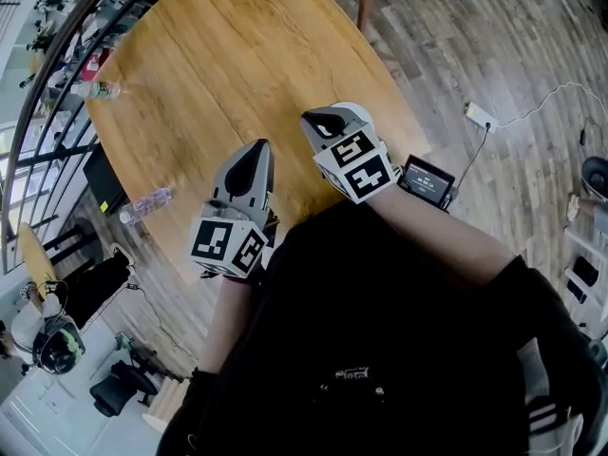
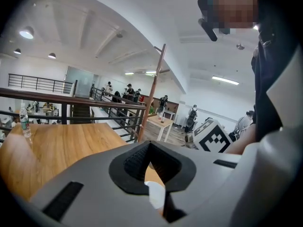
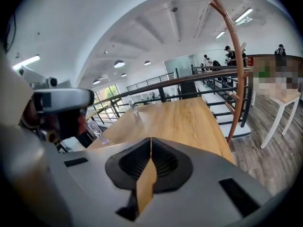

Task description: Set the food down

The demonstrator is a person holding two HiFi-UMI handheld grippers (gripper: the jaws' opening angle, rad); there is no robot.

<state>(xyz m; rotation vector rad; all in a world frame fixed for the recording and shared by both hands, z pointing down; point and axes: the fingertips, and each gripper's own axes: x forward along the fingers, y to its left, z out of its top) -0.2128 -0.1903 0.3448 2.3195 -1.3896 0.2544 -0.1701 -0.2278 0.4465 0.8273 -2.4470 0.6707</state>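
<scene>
In the head view, a left grey gripper and a right grey gripper are held side by side over a round wooden table. One clear plastic bottle and a second clear plastic bottle are at the table's left edge.

In the left gripper view, the jaws are pressed together at the tips, pinching nothing.

In the right gripper view, the jaws meet tip to tip, empty, and both bottles stand near a dark metal railing.

No view shows the food.
</scene>
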